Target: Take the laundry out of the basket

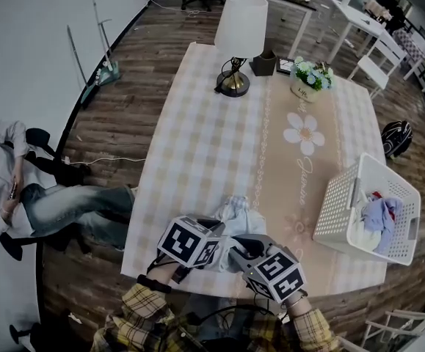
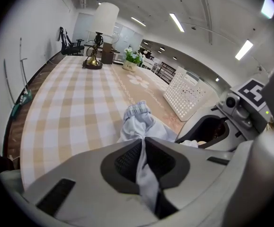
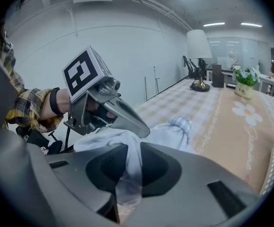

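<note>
A pale blue garment (image 1: 235,211) lies bunched on the checked tablecloth near the table's front edge. My left gripper (image 1: 221,233) is shut on one end of it; in the left gripper view the cloth (image 2: 139,124) runs pinched between the jaws (image 2: 144,143). From the other side my right gripper (image 1: 235,249) is shut on the same garment, a fold (image 3: 127,145) caught between its jaws (image 3: 129,152). The white laundry basket (image 1: 337,204) stands at the table's right edge with more clothes (image 1: 377,218) inside; its perforated wall (image 2: 186,96) shows in the left gripper view.
A table lamp (image 1: 238,28), a dark box (image 1: 263,64) and a flower pot (image 1: 309,79) stand at the far end of the table. A person (image 1: 6,174) sits on a chair left of the table. White chairs (image 1: 381,57) stand to the right.
</note>
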